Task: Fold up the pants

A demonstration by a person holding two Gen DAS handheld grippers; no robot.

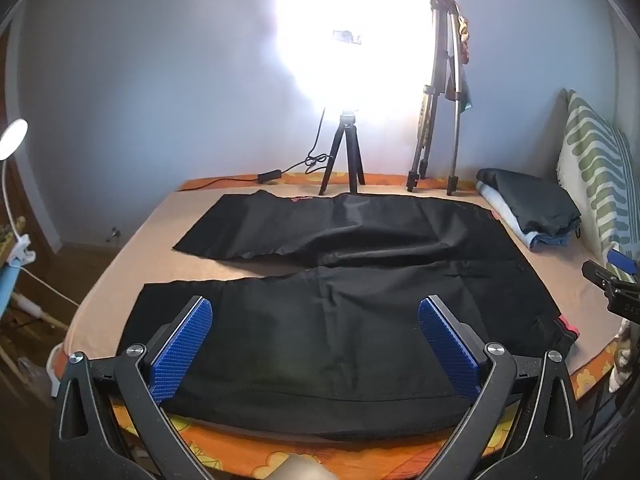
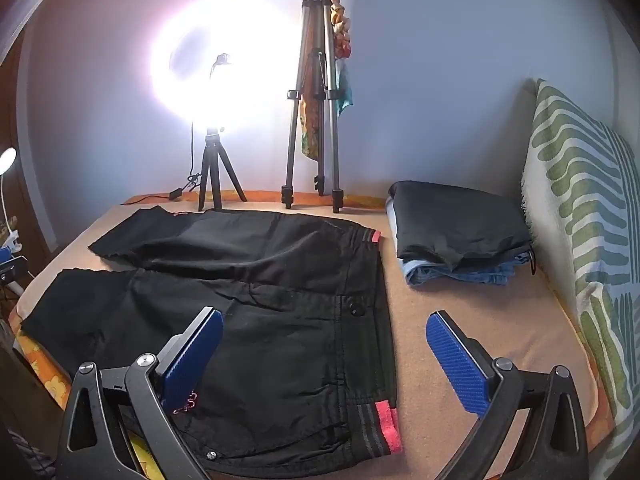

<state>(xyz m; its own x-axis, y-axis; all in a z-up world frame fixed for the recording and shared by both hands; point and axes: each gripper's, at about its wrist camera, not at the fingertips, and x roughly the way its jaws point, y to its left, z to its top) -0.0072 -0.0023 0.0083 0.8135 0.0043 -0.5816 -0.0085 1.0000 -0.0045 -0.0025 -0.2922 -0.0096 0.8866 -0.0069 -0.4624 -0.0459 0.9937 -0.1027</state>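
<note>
The black pants point(image 2: 248, 304) lie spread flat on the bed point(image 2: 472, 320), legs apart, waistband (red-trimmed) toward the folded clothes stack point(image 2: 460, 236). The left gripper point(image 1: 316, 340) hovers above the near leg of the pants, jaws spread as wide as they go, holding nothing. The right gripper point(image 2: 324, 352) hangs over the waistband end of the pants, jaws equally wide, empty. Behind the pants stand a ring light point(image 2: 212, 80) and a tripod point(image 2: 316, 120).
</note>
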